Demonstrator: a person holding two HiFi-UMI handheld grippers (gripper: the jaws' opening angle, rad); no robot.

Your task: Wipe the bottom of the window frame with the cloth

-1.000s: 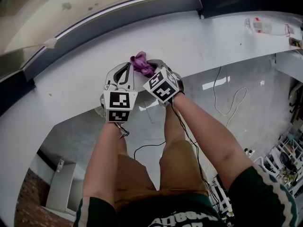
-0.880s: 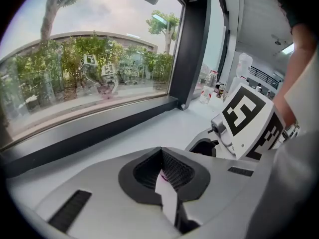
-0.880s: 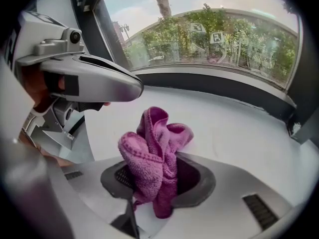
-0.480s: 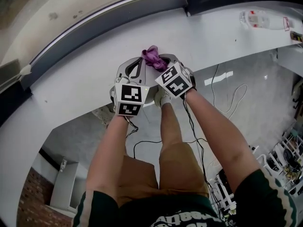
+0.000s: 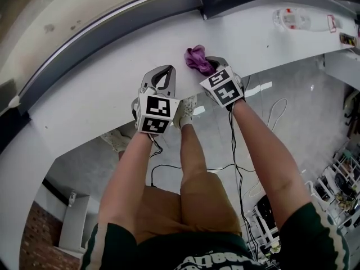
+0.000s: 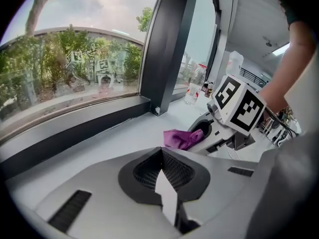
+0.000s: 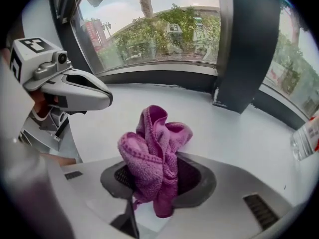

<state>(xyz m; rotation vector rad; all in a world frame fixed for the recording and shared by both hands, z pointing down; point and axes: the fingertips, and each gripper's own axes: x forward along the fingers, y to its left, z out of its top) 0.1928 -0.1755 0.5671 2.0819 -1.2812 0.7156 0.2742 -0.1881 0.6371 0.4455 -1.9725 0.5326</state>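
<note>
Nothing reads clearly: white print on the shirt (image 5: 216,261) is cut off; the sign (image 6: 93,66) beyond the window frame (image 6: 167,44), perhaps lettered, is blurred.

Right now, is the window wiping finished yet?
Picking up is done: the right gripper is shut on the cloth, over the sill. The left gripper is shut, empty. Wiping is left: the cloth isn't touching the dark bottom frame yet.
</note>
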